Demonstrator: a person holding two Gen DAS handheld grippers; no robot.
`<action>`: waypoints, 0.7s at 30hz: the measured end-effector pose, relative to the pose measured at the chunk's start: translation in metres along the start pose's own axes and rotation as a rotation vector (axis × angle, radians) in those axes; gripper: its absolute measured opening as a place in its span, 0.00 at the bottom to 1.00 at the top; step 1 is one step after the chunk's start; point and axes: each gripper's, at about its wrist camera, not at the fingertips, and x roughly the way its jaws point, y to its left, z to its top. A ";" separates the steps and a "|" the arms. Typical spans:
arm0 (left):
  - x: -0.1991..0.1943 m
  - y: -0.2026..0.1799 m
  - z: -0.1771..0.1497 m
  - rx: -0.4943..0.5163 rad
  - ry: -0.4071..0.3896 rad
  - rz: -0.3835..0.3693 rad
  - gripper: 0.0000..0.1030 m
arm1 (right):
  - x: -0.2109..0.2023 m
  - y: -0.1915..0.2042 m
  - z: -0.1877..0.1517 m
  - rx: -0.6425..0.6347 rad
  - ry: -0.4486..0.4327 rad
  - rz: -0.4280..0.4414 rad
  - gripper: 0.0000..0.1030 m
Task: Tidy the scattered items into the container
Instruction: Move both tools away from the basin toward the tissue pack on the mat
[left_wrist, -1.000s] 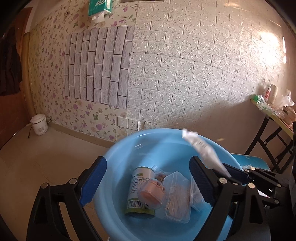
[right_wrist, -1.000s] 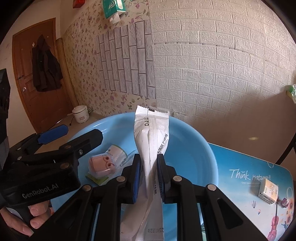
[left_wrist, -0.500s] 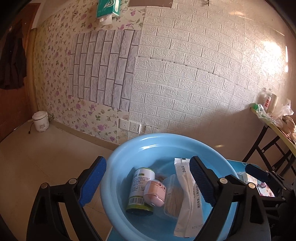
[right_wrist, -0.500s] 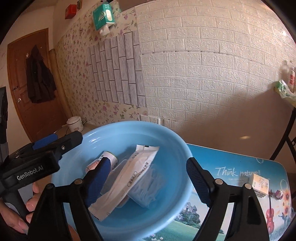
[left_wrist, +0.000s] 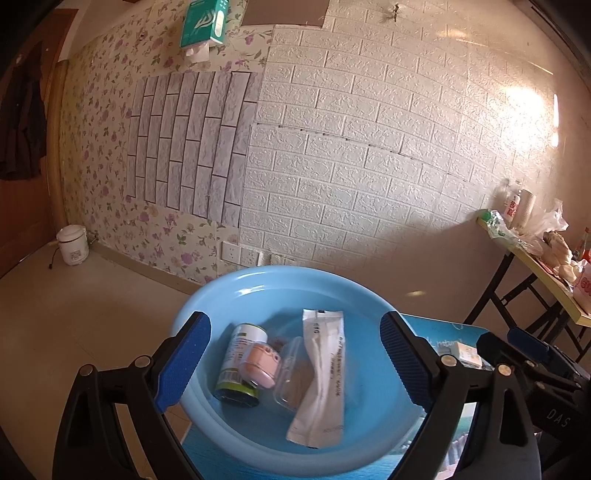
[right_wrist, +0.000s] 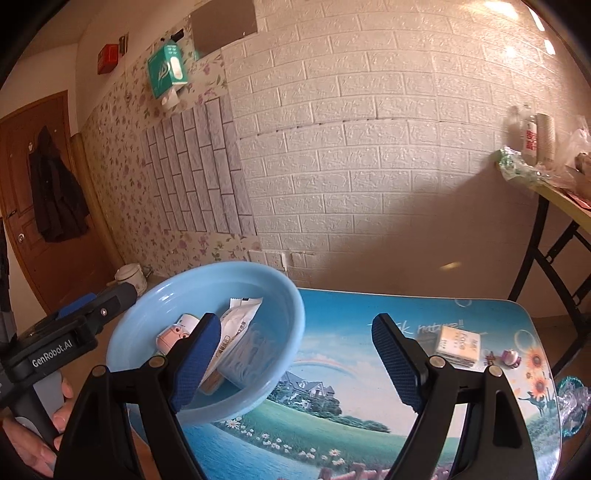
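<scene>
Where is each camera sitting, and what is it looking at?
Left wrist: rides on the left gripper, looking forward and down into the blue basin; its own two open fingers frame the view, with the right gripper showing beside them.
Right wrist: rides on the right gripper, facing the picture table and a small white box; its open fingers, the left gripper and a hand show.
Shared: the basin, the white packet, the box and the brick wall.
</scene>
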 end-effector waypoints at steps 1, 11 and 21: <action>-0.004 -0.005 -0.001 0.005 -0.005 -0.005 0.91 | -0.010 0.001 -0.002 0.003 -0.009 -0.004 0.83; -0.028 -0.055 -0.017 0.028 0.006 -0.070 0.91 | -0.072 -0.049 -0.013 0.066 -0.053 -0.087 0.83; -0.050 -0.095 -0.018 0.032 -0.001 -0.094 0.92 | -0.137 -0.133 -0.008 0.165 -0.119 -0.244 0.83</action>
